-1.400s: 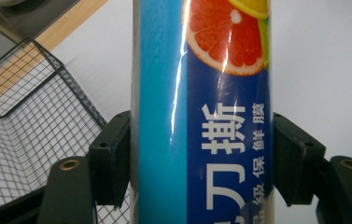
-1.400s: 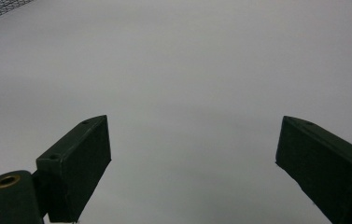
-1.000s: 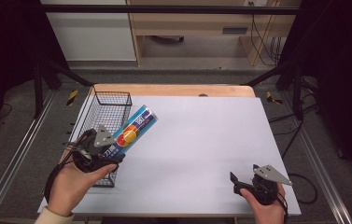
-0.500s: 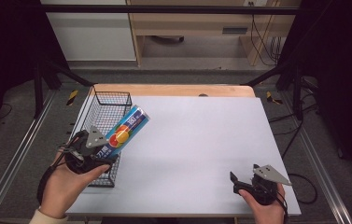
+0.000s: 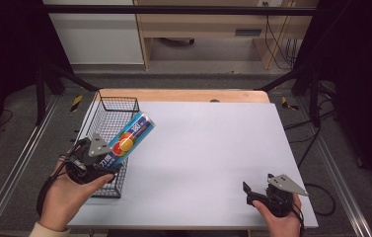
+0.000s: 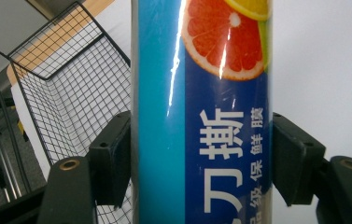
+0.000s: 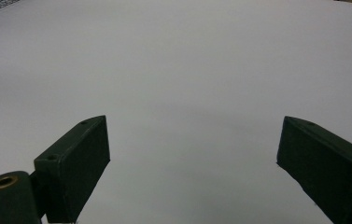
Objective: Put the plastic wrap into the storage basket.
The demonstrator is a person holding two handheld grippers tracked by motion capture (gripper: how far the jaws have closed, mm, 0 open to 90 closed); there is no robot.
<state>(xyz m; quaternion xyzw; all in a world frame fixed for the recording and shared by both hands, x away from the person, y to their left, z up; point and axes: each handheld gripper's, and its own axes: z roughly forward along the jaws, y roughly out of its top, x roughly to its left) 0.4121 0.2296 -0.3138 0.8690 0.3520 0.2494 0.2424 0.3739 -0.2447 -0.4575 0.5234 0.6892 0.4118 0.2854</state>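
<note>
Jaws of your left gripper [image 5: 105, 159] clamped on the blue citrus-printed cling-film box [image 5: 128, 139], held above the black wire basket's [image 5: 119, 104] right rim, long axis tilting up toward the far right, your right gripper [image 5: 252, 190] spread apart, white tabletop [image 5: 213, 148] open ahead.

The box [image 5: 127, 139] is blue, in two tones: a light turquoise band runs along one long side and a deep blue band beside it. White Chinese characters sit on the deep blue, and a cut orange-red grapefruit slice with a yellow-green citrus slice is printed above them. The basket [image 5: 116, 106], at the tabletop's left edge, is black wire in a fine square grid. The tabletop [image 5: 213, 148] is plain pale grey-white, with a light wood strip along its far edge. The fingers [image 6: 110, 158] of both grippers are matt black, with small brass-coloured rings at their bases; each gripper carries a grey plate.
</note>
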